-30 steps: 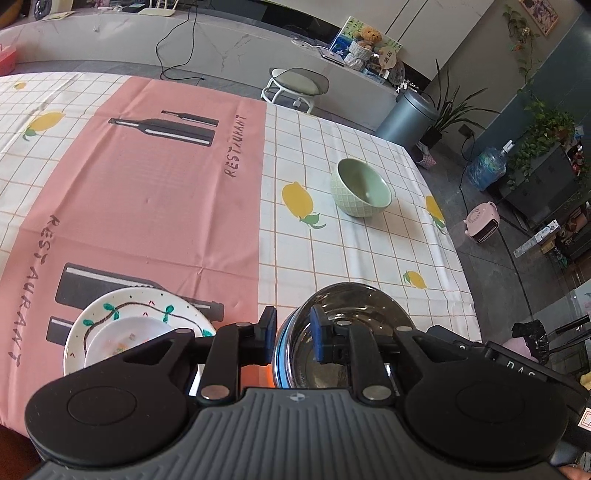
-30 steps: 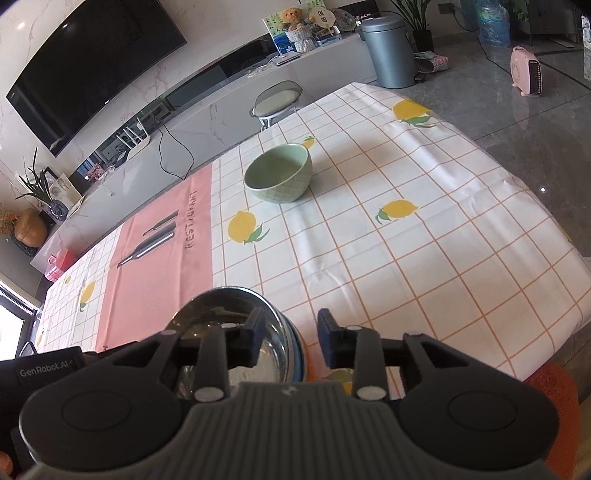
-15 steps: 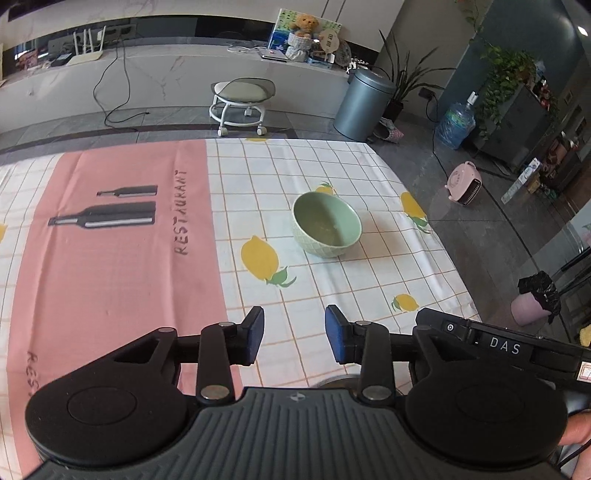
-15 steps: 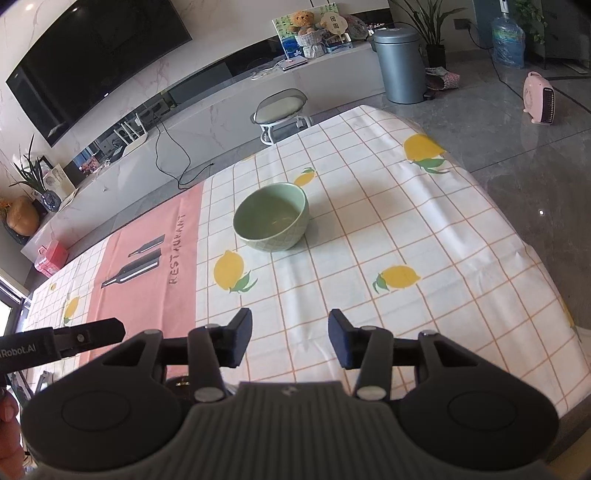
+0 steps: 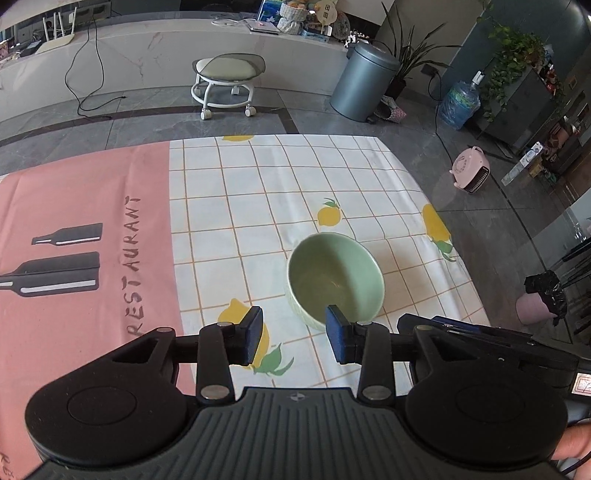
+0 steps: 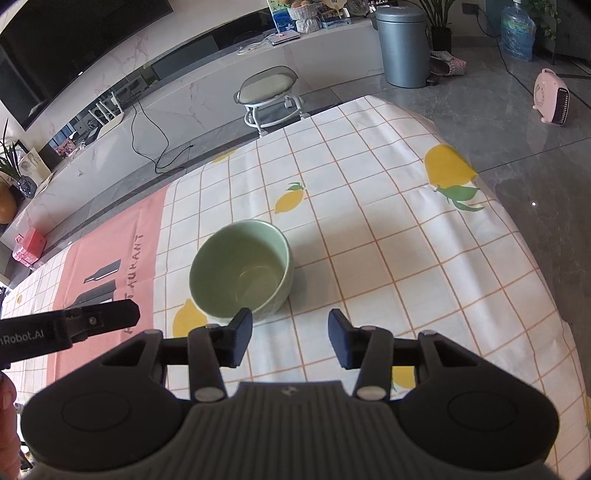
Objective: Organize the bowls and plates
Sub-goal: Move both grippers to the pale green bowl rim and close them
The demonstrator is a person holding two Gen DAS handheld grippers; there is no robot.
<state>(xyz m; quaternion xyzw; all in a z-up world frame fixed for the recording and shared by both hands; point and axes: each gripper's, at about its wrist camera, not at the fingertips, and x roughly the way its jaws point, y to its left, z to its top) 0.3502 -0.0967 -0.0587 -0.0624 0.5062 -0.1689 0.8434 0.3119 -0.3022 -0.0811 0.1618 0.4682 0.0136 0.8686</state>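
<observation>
Green bowl (image 5: 334, 275) on the table (image 5: 258, 192) being approached by left tool (image 5: 294, 339) and right tool (image 6: 290, 338), both spread, empty. Next, probably straddling opposite rim sides, then pinching.

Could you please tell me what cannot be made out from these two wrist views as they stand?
- Green bowl: near rim, hidden by a finger of the left hand-held gripper in the left wrist view.
- Tablecloth: near part, covered by the right hand-held gripper body in the right wrist view.
- Other plates and bowls: none in either view.
- Items on the far counter: too small.
</observation>
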